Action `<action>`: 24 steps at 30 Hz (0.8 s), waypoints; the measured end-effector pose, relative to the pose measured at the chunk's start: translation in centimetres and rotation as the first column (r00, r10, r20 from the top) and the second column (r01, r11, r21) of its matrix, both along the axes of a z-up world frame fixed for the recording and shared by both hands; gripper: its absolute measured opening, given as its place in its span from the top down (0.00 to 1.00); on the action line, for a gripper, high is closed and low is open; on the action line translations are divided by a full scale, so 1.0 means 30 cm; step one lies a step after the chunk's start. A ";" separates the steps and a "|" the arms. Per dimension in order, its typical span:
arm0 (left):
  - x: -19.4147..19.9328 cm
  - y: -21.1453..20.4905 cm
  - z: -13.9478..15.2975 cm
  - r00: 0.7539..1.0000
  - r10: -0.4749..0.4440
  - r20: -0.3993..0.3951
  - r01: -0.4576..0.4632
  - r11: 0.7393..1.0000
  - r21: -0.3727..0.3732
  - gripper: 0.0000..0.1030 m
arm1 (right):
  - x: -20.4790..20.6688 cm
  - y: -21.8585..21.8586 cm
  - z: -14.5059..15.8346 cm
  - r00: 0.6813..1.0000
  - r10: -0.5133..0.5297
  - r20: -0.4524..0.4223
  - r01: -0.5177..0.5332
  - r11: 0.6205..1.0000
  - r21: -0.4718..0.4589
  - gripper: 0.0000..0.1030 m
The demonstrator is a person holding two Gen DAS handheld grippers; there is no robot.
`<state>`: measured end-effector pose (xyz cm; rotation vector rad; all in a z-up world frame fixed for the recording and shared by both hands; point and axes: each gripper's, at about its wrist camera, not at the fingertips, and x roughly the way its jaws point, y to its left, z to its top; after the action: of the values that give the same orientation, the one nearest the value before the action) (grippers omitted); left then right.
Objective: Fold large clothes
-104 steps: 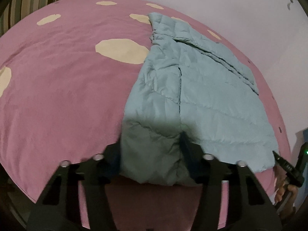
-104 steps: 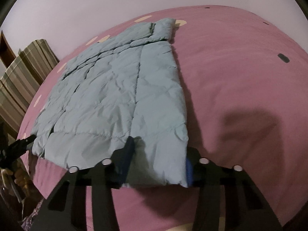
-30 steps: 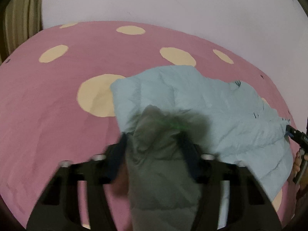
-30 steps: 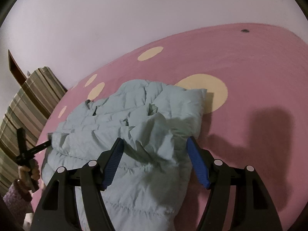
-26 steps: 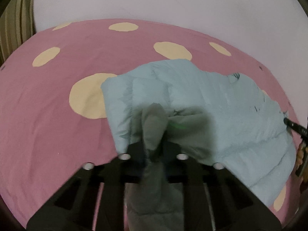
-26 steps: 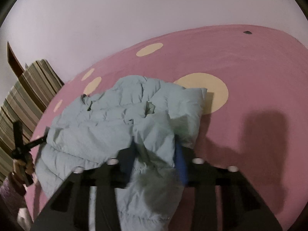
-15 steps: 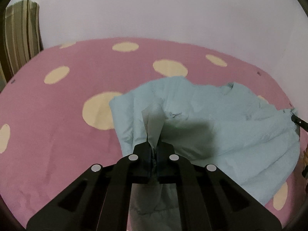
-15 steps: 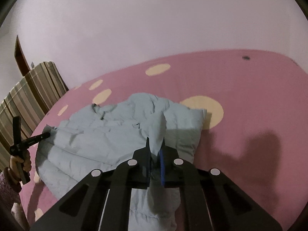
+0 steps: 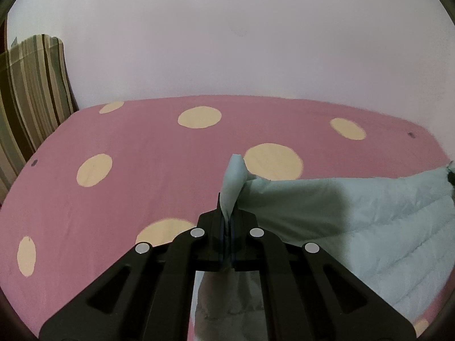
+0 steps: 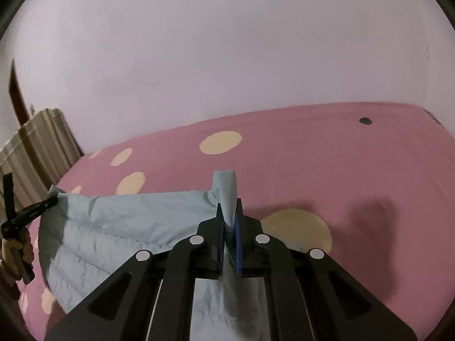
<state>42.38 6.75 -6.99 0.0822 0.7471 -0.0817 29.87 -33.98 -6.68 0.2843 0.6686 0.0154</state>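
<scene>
Lifted off the pink spotted bed since a second ago, pale blue jacket at lower right; left gripper and right gripper jaws just closed, each clamped on a jacket corner

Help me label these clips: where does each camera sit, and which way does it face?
Left wrist: on the left gripper, facing across the pink bed to the wall; its jaws pinch the blue jacket.
Right wrist: on the right gripper, same direction; a hand shows at left.
Shared: jacket, bed.
</scene>
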 end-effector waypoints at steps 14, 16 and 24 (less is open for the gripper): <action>0.175 -0.051 -0.347 0.987 0.095 -0.130 -0.077 0.988 0.136 0.97 | 0.207 -0.042 -0.362 0.976 -0.037 -0.215 0.044 0.999 0.026 0.95; 0.182 -0.039 -0.366 0.985 0.105 -0.138 -0.086 0.987 0.133 0.97 | 0.207 -0.045 -0.364 0.976 -0.041 -0.213 0.050 0.998 0.034 0.96; 0.115 0.039 -0.236 0.981 0.168 -0.096 -0.157 0.981 0.118 0.55 | 0.166 -0.062 -0.253 0.969 -0.114 -0.218 0.120 0.993 0.012 0.43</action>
<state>45.85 7.93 -14.07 0.1217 0.8615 0.1118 34.85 -35.85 -14.28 0.3524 0.8679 -0.1220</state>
